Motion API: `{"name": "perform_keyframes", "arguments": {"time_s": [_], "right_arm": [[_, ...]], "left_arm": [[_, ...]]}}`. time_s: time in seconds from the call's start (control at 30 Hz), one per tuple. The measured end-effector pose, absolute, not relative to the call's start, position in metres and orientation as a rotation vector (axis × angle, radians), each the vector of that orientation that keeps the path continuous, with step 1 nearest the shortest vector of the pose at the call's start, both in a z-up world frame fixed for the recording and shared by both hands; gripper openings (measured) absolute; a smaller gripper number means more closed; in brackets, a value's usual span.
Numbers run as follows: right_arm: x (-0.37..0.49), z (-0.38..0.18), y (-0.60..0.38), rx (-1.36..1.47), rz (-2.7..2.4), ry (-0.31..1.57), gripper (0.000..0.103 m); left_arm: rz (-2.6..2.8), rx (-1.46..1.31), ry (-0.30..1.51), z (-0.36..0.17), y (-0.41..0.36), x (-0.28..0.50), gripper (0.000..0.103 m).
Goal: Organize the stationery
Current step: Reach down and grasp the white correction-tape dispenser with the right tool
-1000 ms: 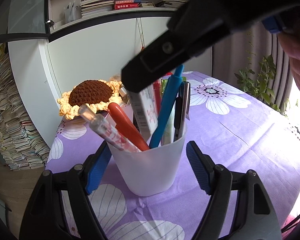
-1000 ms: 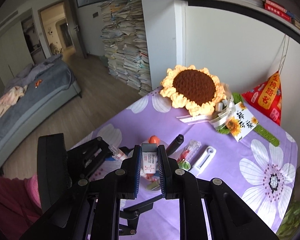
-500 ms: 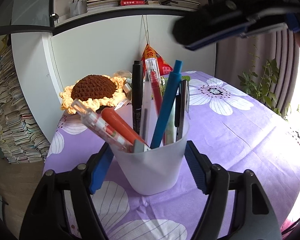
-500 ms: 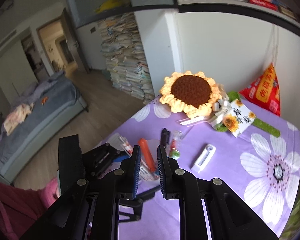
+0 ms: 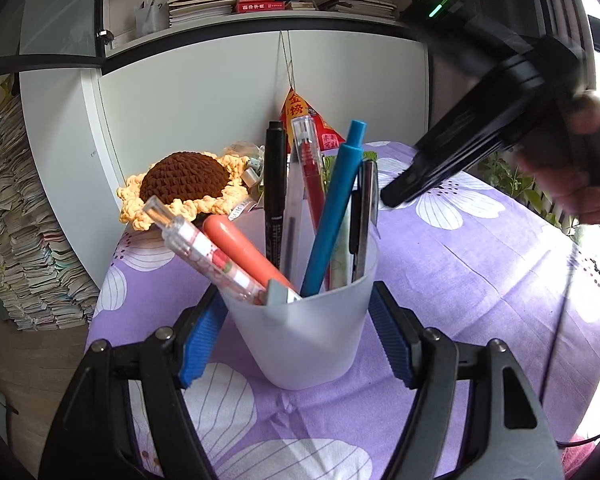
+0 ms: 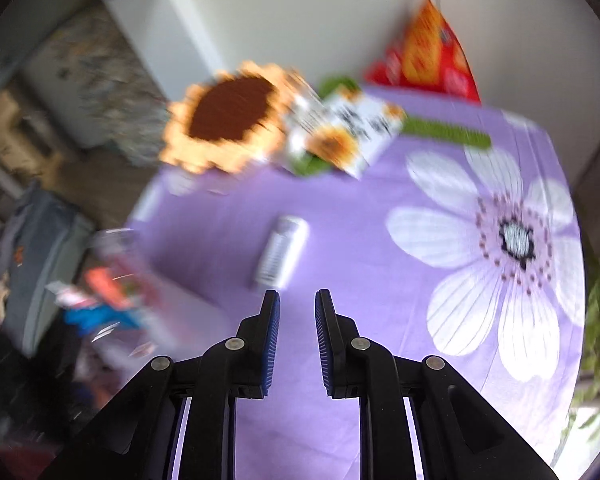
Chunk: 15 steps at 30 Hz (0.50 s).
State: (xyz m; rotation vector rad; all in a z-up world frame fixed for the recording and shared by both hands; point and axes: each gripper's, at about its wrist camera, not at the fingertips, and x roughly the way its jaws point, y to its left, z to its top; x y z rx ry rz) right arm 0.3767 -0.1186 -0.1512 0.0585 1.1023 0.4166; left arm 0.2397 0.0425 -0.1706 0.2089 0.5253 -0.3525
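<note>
A frosted white cup (image 5: 300,344) stands on the purple flowered cloth, and my left gripper (image 5: 296,300) is shut on it, a blue pad pressing each side. The cup holds several pens: a black marker (image 5: 274,184), a red pen (image 5: 312,176), a blue pen (image 5: 332,208), an orange one (image 5: 244,252) and a patterned one (image 5: 204,248). My right gripper (image 6: 297,300) hovers over the cloth, open by a narrow gap and empty. Just ahead of it lies a small white oblong item (image 6: 282,254). In the left wrist view the right gripper (image 5: 392,198) hangs to the right of the cup, held by a hand (image 5: 584,184).
A crocheted sunflower (image 5: 184,178) and a red pouch (image 5: 304,120) sit at the back by the white cabinet. A sunflower card (image 6: 340,136) lies beside them. Paper stacks (image 5: 16,248) stand on the floor to the left, a plant (image 5: 500,176) to the right.
The right gripper let go of a small boxed item over the cup, then swung away right and down while rolling. The left pads closed onto the cup.
</note>
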Motion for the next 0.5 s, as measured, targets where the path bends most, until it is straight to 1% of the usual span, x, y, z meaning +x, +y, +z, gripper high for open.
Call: {"name": "perform_keyframes", "arguments": {"time_s": [0.07,0.13,0.23,0.5], "right_arm": [[0.394,-0.165,-0.119,0.081,0.381,1.156,0.021],[0.405,-0.174,-0.12,0.1,0.366,1.186,0.03],[0.413,-0.179,-0.117,0.119,0.358,1.201,0.041],[0.414,-0.187,-0.11,0.119,0.364,1.22,0.041]], "left_arm": [[-0.353,0.21,0.525,-0.171,0.043,0.24,0.07],[-0.352,0.212,0.524,-0.17,0.043,0.24,0.07],[-0.348,0.213,0.519,-0.17,0.044,0.239,0.07],[-0.294,0.247,0.496,-0.17,0.045,0.236,0.07]]}}
